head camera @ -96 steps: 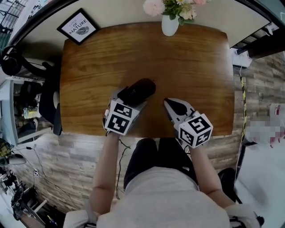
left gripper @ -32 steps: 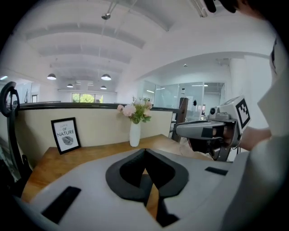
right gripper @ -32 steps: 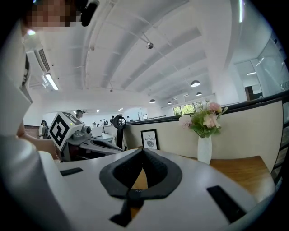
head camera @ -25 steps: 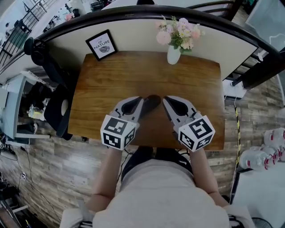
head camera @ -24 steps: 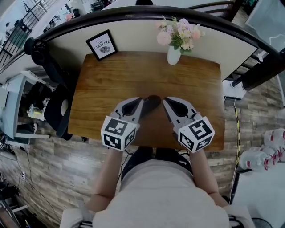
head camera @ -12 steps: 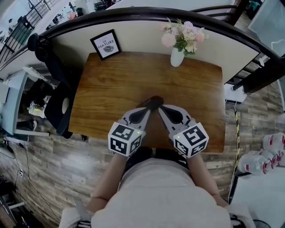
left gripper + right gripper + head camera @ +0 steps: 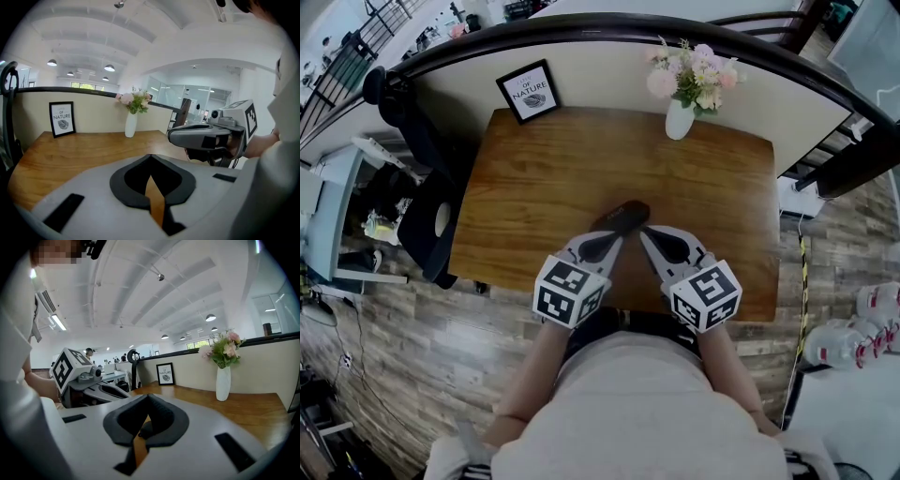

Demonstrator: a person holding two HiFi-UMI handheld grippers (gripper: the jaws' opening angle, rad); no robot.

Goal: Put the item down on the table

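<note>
A black, oblong item [image 7: 622, 216] lies on the wooden table [image 7: 534, 178], near its middle. My left gripper [image 7: 615, 238] is just short of it on the near side, shut, with nothing between its fingertips; only tabletop shows through its closed jaws [image 7: 150, 157]. My right gripper [image 7: 644, 232] sits beside the left one, also shut and not holding anything [image 7: 147, 397]. Through the gap below its tips shows a dark bit, perhaps the item. Each gripper view shows the other gripper alongside.
A white vase with pink flowers [image 7: 680, 117] stands at the table's far edge, and a framed picture [image 7: 532, 91] leans at the far left corner. A black chair [image 7: 427, 220] is off the table's left side. A low wall runs behind the table.
Earlier the left gripper held the black item; now the item rests free on the table. Over the last second both grippers drew back toward me and closer together.
</note>
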